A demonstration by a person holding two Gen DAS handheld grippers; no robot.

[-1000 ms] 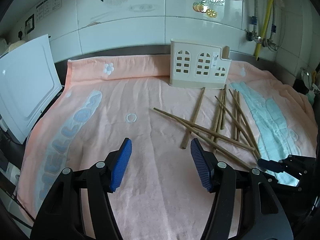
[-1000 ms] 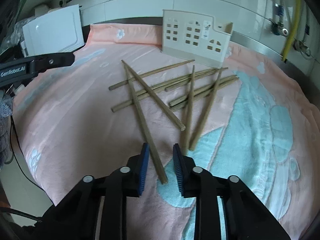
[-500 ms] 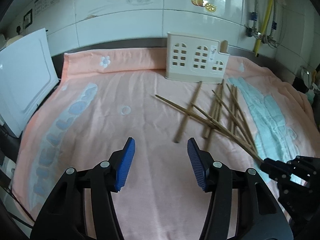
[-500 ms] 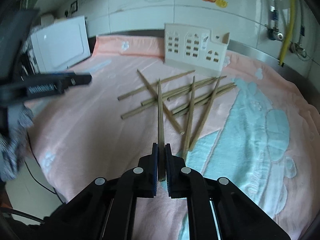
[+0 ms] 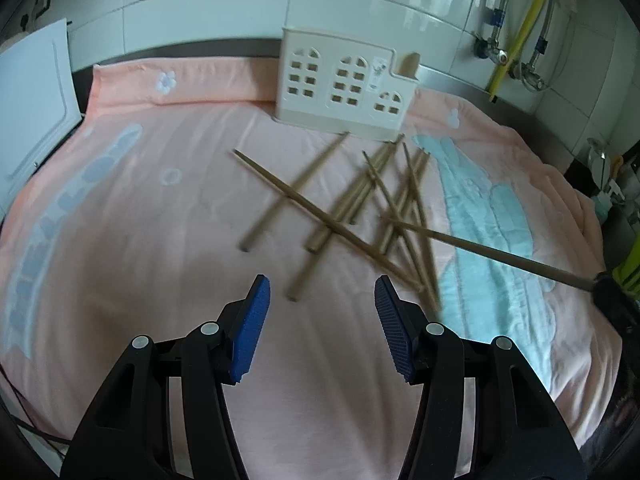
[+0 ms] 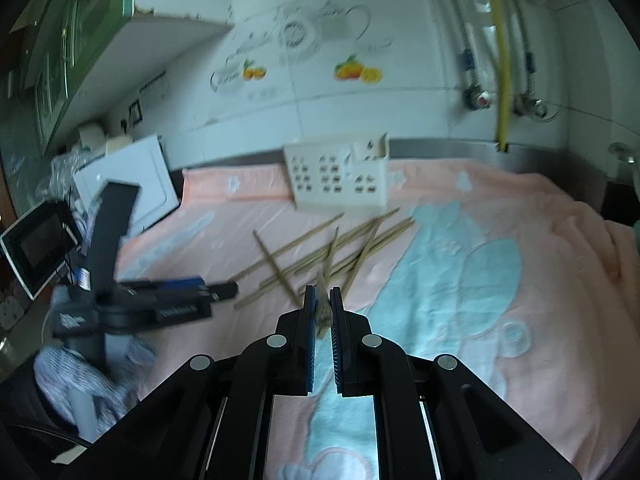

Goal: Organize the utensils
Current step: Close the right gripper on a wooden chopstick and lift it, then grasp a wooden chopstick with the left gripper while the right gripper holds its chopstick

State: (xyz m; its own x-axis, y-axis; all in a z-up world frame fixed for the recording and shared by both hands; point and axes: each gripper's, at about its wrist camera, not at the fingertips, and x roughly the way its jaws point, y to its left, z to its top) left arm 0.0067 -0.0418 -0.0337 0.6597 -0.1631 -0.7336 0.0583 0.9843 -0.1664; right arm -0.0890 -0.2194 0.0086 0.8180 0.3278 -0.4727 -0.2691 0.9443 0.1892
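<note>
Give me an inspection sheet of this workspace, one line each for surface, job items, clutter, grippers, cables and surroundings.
Surface: pink towel with pale blue patterns covers the counter.
Job's things: loose chopsticks lie crossed in a pile on the towel; cream utensil holder stands upright behind them near the wall; one held chopstick is lifted off the pile.
Clutter: nothing seen on the towel.
Grippers: left gripper open, empty, above the towel; right gripper shut on the held chopstick.
Cables: dark cable at the towel's left edge.
Surroundings: tiled wall with fruit decals, yellow hose, white appliance, small screen.
</note>
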